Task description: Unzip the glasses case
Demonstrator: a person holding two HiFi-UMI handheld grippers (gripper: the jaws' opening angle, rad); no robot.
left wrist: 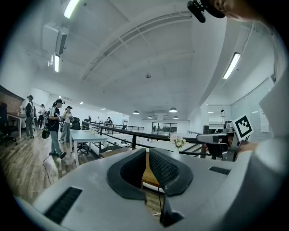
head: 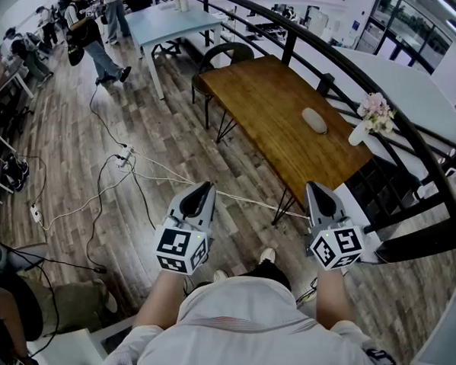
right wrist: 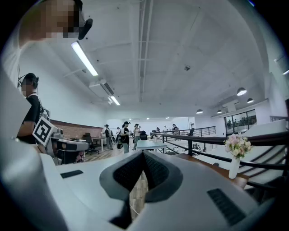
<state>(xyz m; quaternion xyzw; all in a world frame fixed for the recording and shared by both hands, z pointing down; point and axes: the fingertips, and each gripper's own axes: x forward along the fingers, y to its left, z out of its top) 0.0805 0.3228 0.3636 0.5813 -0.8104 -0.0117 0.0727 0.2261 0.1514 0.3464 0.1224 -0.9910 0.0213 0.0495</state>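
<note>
The glasses case (head: 314,120), a grey oval pouch, lies on the wooden table (head: 270,104) well ahead of me, near its right end. My left gripper (head: 205,189) and my right gripper (head: 313,188) are held side by side in the air above the floor, short of the table and far from the case. Both are shut with nothing in them. In the left gripper view the left gripper's (left wrist: 146,154) dark pads meet at the tips; the right gripper view shows the same for the right gripper (right wrist: 143,155). Neither gripper view shows the case.
A white vase of pink flowers (head: 372,117) stands at the table's right end, beside a black railing (head: 356,70). A chair (head: 223,54) stands at the table's far end. Cables (head: 129,173) trail over the wooden floor. People (head: 91,29) stand by a light-blue table (head: 172,21) at the far left.
</note>
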